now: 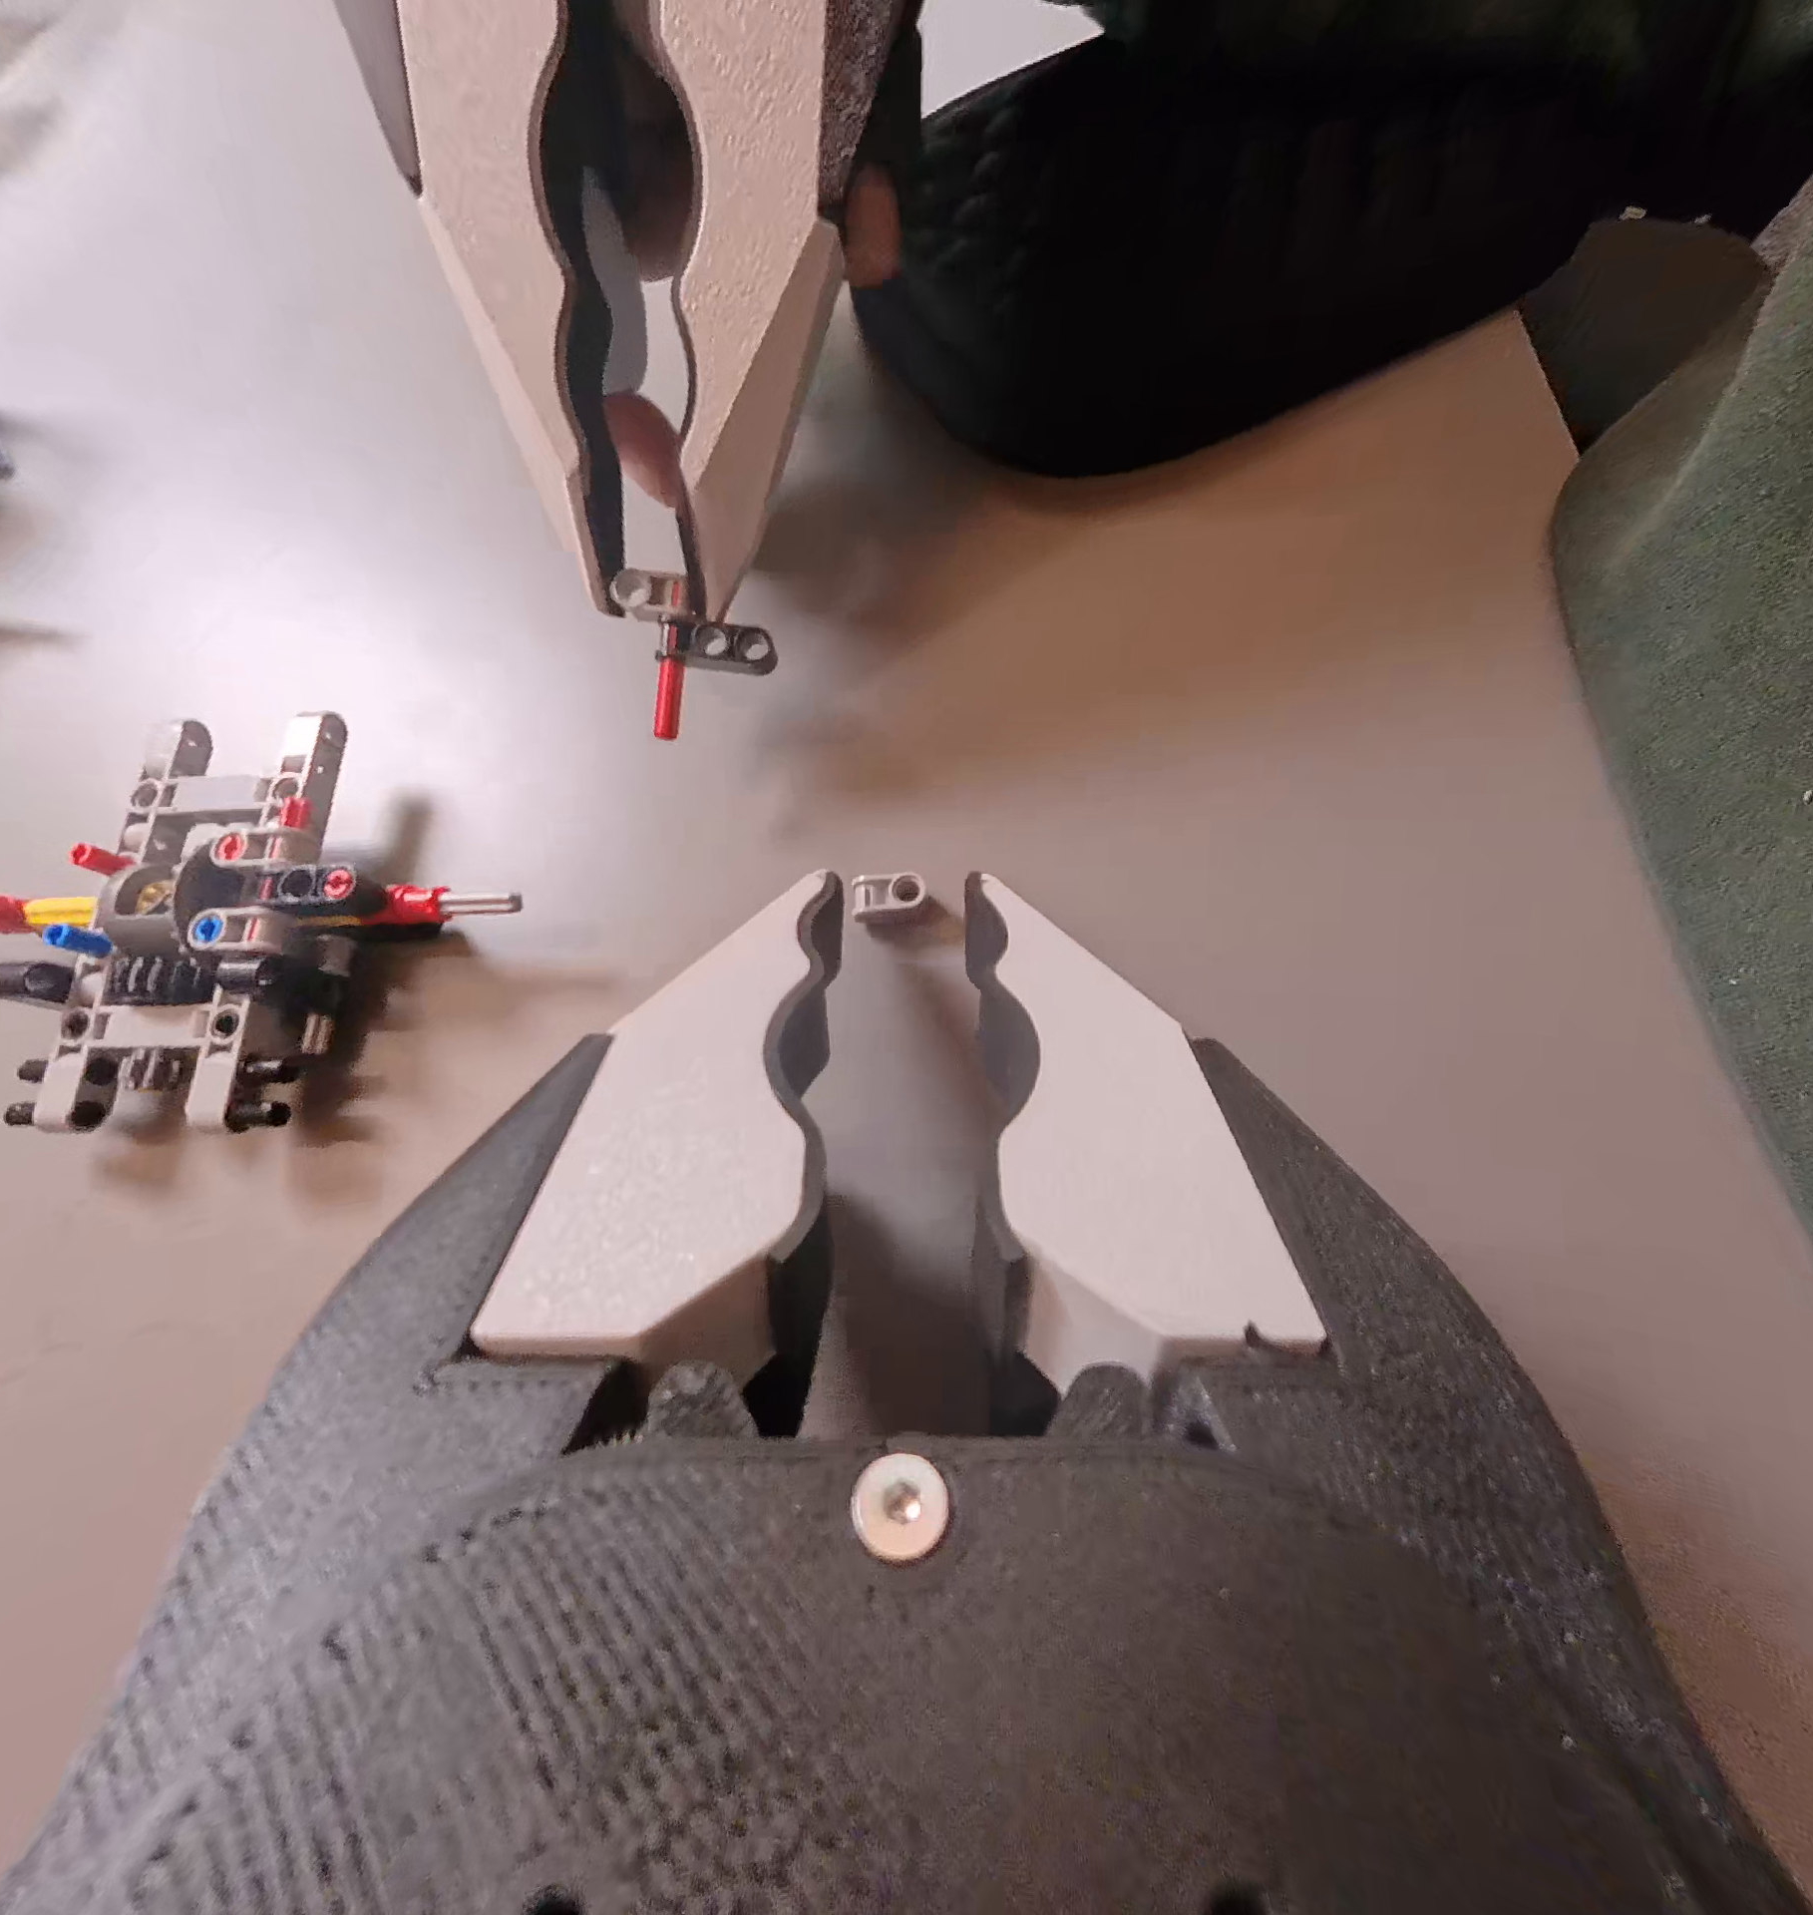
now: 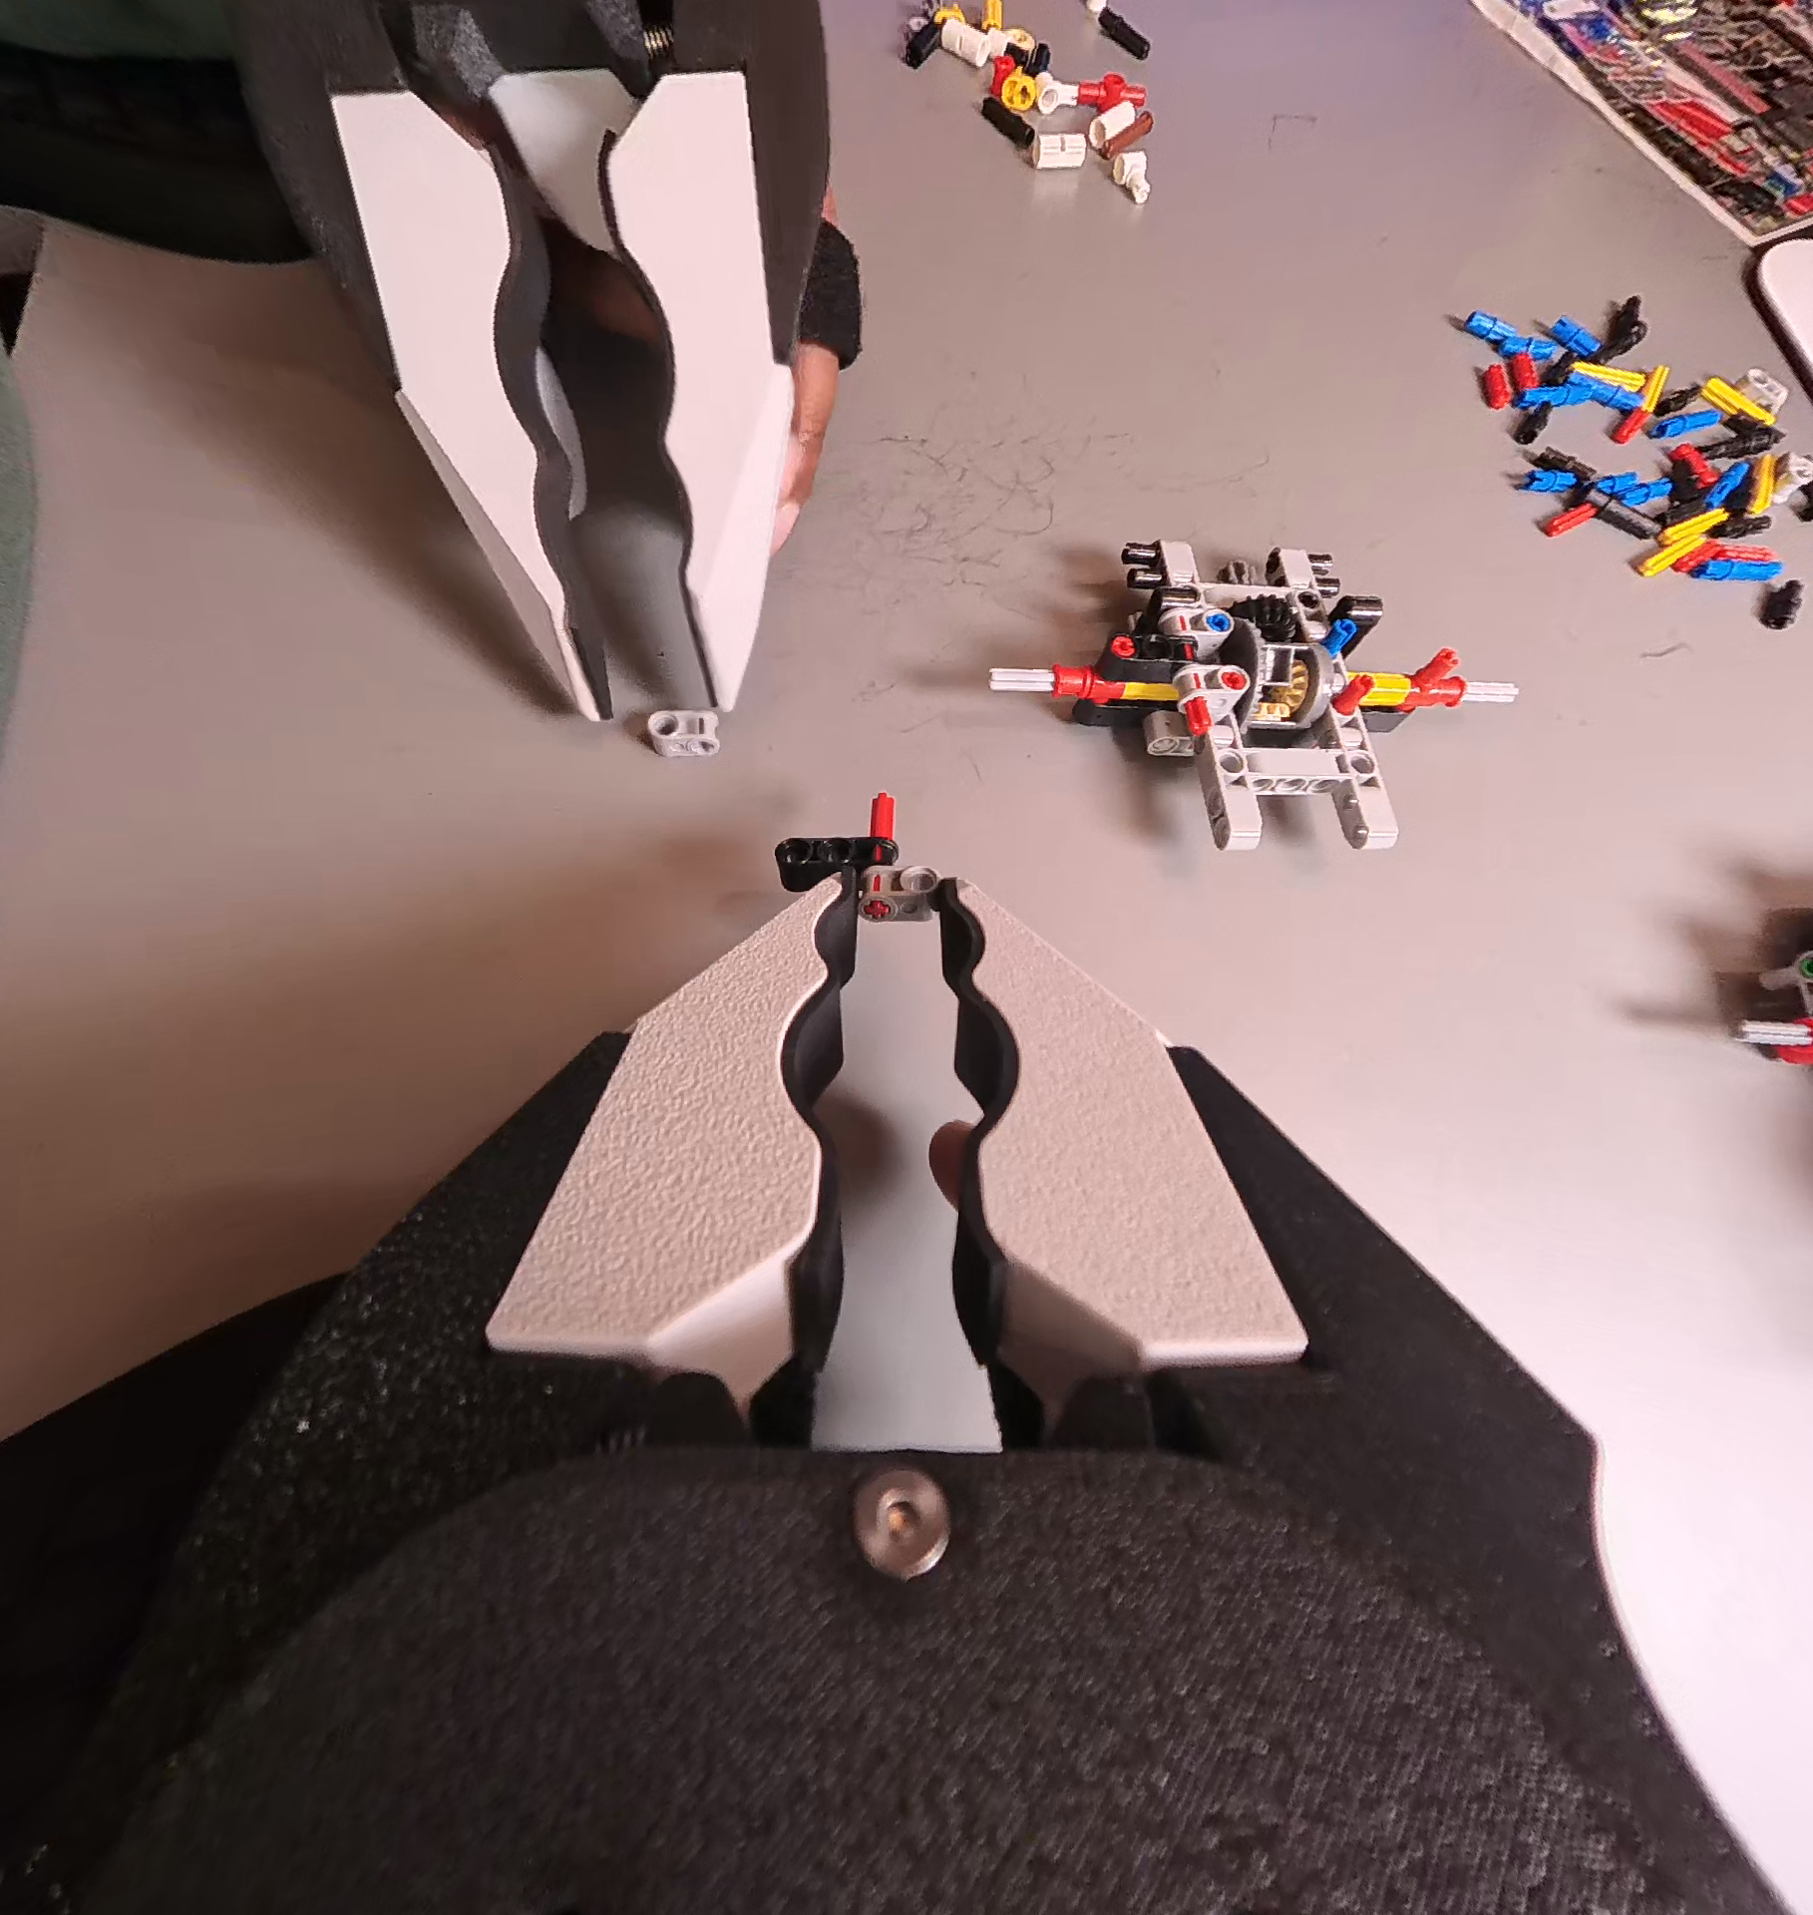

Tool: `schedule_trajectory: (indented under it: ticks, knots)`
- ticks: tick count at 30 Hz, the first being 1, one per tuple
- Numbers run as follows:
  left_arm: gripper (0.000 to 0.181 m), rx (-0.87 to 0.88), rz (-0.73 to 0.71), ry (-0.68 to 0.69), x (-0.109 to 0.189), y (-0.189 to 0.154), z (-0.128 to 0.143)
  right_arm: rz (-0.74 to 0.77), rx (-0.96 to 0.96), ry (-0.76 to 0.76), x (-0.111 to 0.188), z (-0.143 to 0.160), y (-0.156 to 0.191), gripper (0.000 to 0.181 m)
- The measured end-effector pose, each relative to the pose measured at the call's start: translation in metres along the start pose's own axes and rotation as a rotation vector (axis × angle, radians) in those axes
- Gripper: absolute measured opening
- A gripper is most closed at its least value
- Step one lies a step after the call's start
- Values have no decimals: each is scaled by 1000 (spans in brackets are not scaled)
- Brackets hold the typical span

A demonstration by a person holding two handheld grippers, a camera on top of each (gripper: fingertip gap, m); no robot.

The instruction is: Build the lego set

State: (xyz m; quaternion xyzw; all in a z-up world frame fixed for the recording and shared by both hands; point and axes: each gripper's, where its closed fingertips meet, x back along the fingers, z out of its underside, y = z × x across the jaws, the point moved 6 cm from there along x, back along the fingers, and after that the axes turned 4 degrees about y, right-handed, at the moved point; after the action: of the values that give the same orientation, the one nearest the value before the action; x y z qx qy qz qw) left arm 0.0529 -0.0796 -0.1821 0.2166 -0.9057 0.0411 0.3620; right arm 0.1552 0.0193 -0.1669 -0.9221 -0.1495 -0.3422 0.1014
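The half-built lego chassis (image 2: 1260, 689) lies on the grey table (image 2: 985, 435), well apart from both tools; we see it off to the left in the left wrist view (image 1: 182, 933). Loose coloured pins (image 2: 1659, 466) are scattered past it, near a printed instruction sheet (image 2: 1731, 104). Our right gripper (image 2: 897, 893) has its jaws clamped on a small sub-assembly (image 2: 887, 881): grey connector, black beam, red axle. Our left gripper (image 1: 902, 896) stands with jaws apart around a small grey connector (image 1: 890, 895) resting on the table, not touching it.
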Motion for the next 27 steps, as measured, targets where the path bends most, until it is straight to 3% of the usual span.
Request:
schedule_trajectory:
  ticks: [7,15,27]
  knots:
    - [6,-1,-29,45,-6,3,4,-3,2,0,0,0,1,14]
    - [7,274,23,14,8,21,12,-50,18,2,-5,-2,9,14]
    - [20,316,-187,87,28,51,32,-69,21,11,-9,-2,12,14]
